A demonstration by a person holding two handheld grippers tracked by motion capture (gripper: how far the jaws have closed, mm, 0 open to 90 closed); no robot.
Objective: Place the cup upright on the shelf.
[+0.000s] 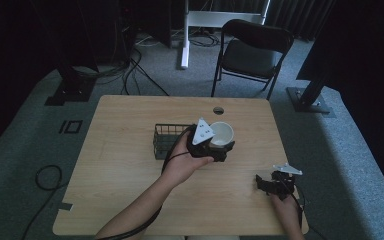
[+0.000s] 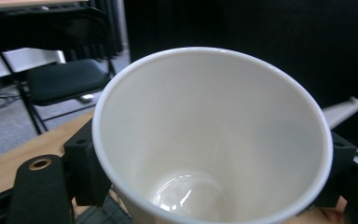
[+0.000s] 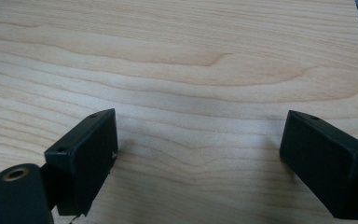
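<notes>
- My left gripper (image 1: 219,148) is clamped on the white cup (image 1: 221,134): in the left gripper view the cup (image 2: 212,140) sits between my two black jaws, one pressed against each side of its wall, mouth facing the camera.
- The cup is empty; I see a glossy bare bottom and nothing inside.
- In the high view the cup hangs at my left fingertips, just beside the wire basket (image 1: 167,139), which lies behind my left hand (image 1: 185,161).
- I judge the pick-up as done. What is left is the placing, and I cannot tell from here whether the cup is bound for the basket or for the table (image 1: 130,175).
- I also cannot tell whether the cup touches the table or is lifted off it.
- My right gripper (image 1: 275,184) waits well apart from the cup, near the table's right edge. Its jaws stand wide apart with nothing between them.
- The right gripper view adds what the high view is too small to show: bare wood grain between my open fingers (image 3: 86,158).
- The left gripper view gives the cup's inside; the high view gives the basket beside it and a black chair (image 1: 252,50) beyond the table.
</notes>
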